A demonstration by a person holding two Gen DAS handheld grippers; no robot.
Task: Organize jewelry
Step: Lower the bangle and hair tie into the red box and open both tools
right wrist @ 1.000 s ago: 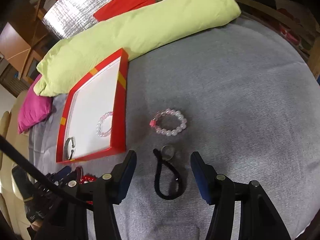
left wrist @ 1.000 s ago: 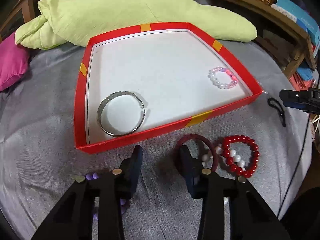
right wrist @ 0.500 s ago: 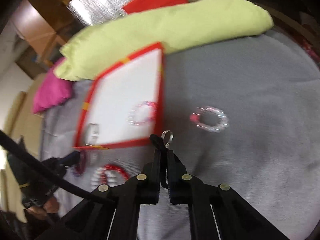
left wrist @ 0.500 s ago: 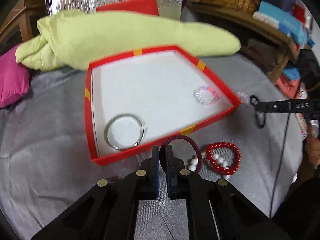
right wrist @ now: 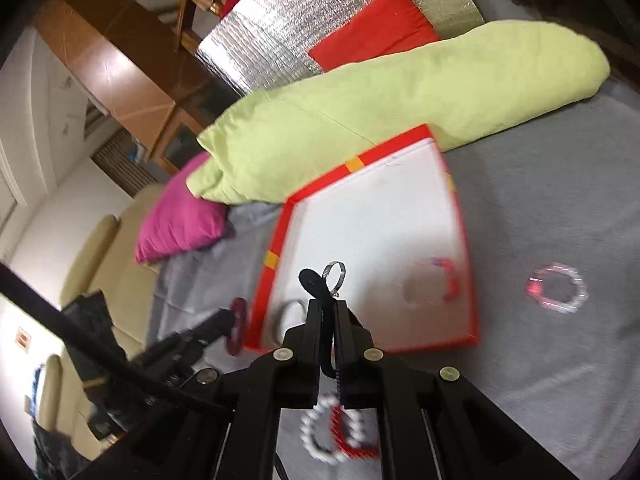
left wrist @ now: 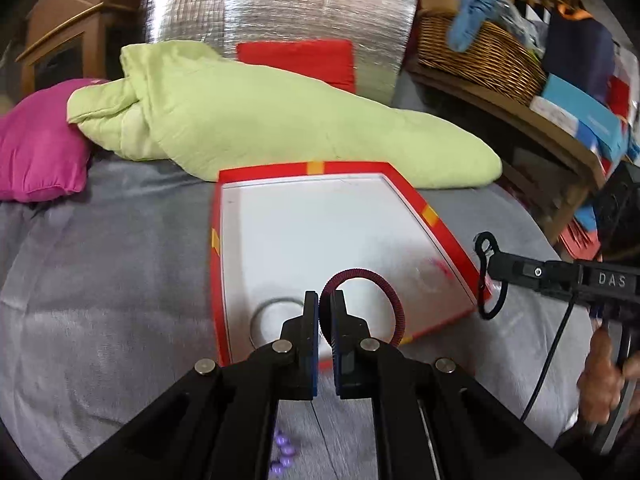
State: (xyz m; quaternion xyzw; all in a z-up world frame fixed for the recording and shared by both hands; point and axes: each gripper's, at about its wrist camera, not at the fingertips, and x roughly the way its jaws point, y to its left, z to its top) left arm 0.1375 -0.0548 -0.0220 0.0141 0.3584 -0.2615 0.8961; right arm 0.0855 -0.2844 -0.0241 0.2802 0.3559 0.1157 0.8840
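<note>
- Grey bedspread (left wrist: 100,280) filled the lower frame in both views, with silver foil panel (left wrist: 276,12) at top centre and wicker basket (left wrist: 480,52) upper right of the left view.
- Lime-green blanket (left wrist: 260,120) lay across mid frame, magenta pillow (left wrist: 36,148) at left edge, red cushion (left wrist: 300,60) behind the blanket.
- Red tray (left wrist: 436,220) with white floor sat centre frame on the bedspread.
- Left gripper (left wrist: 325,304), bottom centre, was clamped nearly closed on dark red hair tie (left wrist: 384,288), its loop raised over the tray's near right part.
- Right gripper (right wrist: 328,308), bottom centre of the right view, was pinched tight on black hair tie (right wrist: 316,284) with silver ring (right wrist: 334,272) on it, over the tray's near edge.
- Silver bangle (left wrist: 276,304) lay in the tray near left, partly hidden by the fingers; blurred pink bead bracelet (right wrist: 436,284) in the tray right.
- Another pink bead bracelet (right wrist: 558,288) lay on the bedspread, right of the tray.
- Red and white bead bracelets (right wrist: 340,436), blurred, bottom centre, outside the tray.
- Purple beads (left wrist: 282,452) at bottom edge.
</note>
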